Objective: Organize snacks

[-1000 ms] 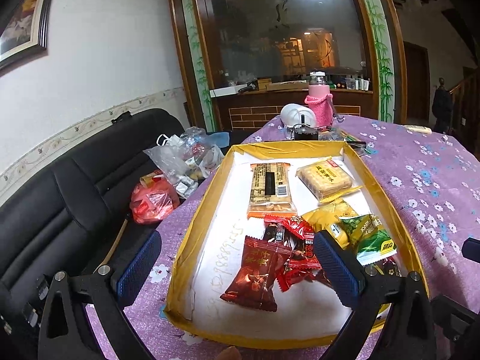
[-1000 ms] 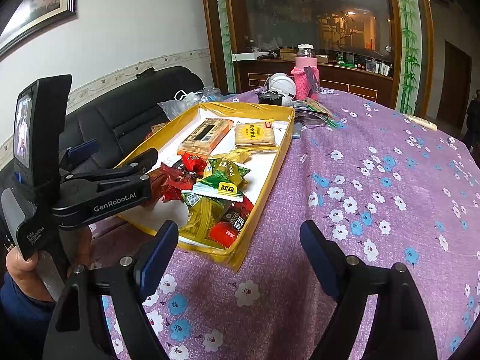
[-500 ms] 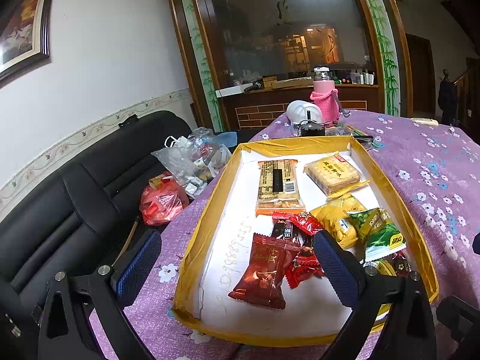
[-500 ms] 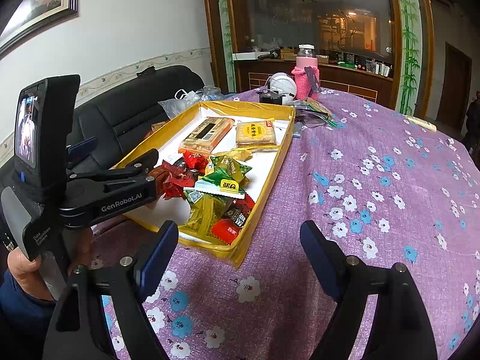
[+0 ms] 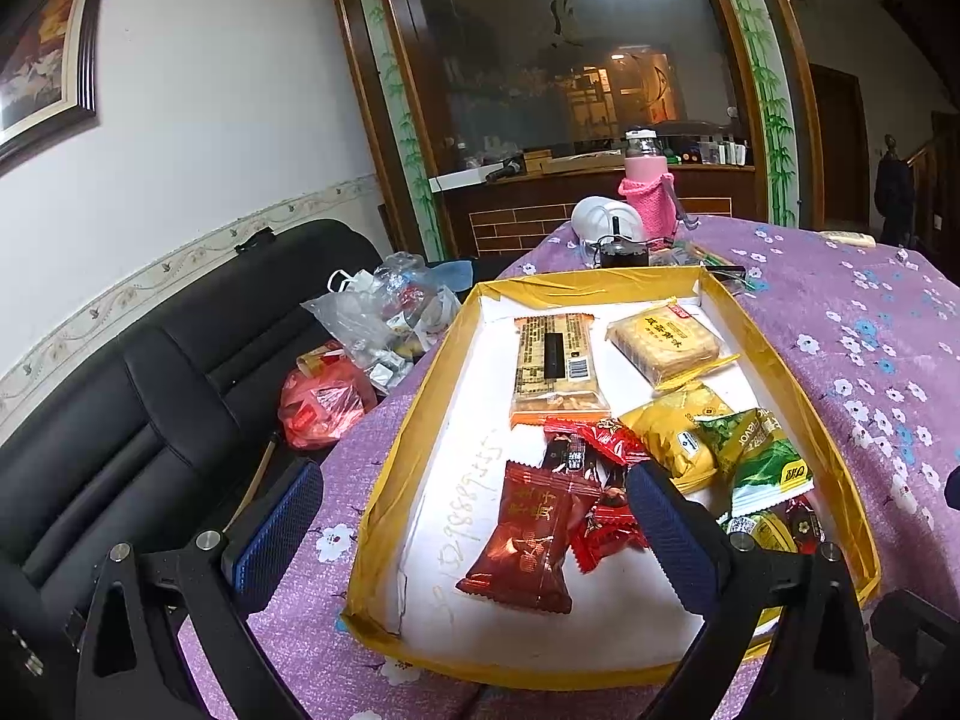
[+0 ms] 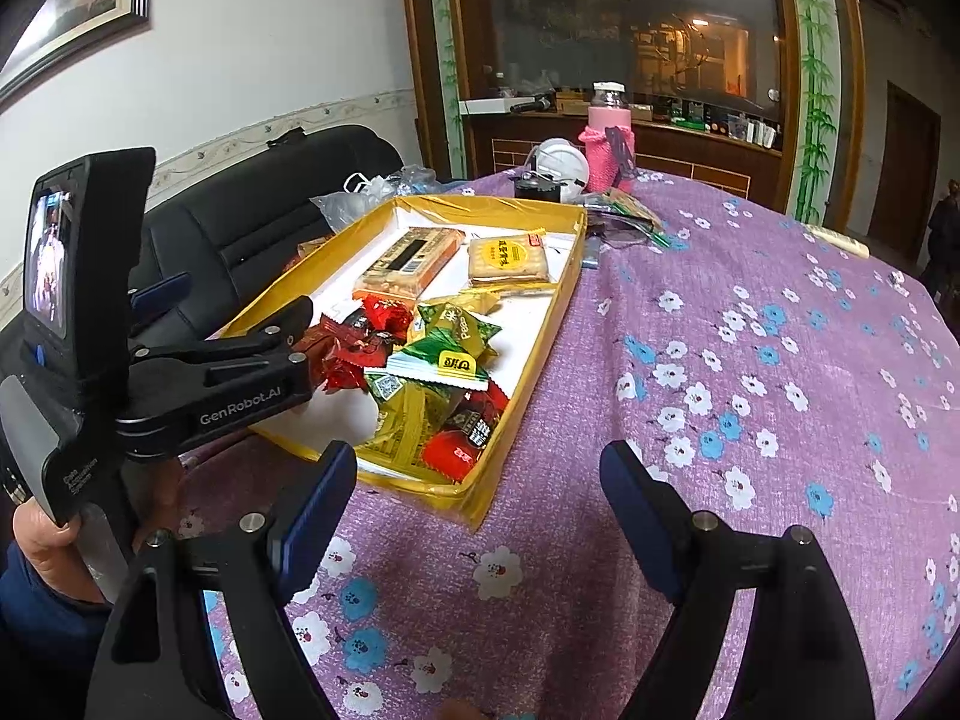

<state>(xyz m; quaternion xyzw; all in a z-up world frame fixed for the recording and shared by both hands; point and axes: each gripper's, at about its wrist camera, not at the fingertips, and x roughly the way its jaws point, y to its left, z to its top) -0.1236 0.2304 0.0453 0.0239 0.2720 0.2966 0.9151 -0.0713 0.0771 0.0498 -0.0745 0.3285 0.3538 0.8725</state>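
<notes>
One tray (image 5: 414, 414) — two biscuit packs (image 5: 555, 363), two hand-held grippers (image 6: 474, 501).

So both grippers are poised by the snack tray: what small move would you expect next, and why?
Probably the left gripper eases down to close on the dark red packet. Its jaws stand open with that packet between them, untouched, lying alone on bare white tray floor. The right gripper, also open, hangs over the purple tablecloth, away from the snacks.

The left gripper (image 5: 474, 531) finger hides part of the red snack packets (image 5: 606, 516).
</notes>
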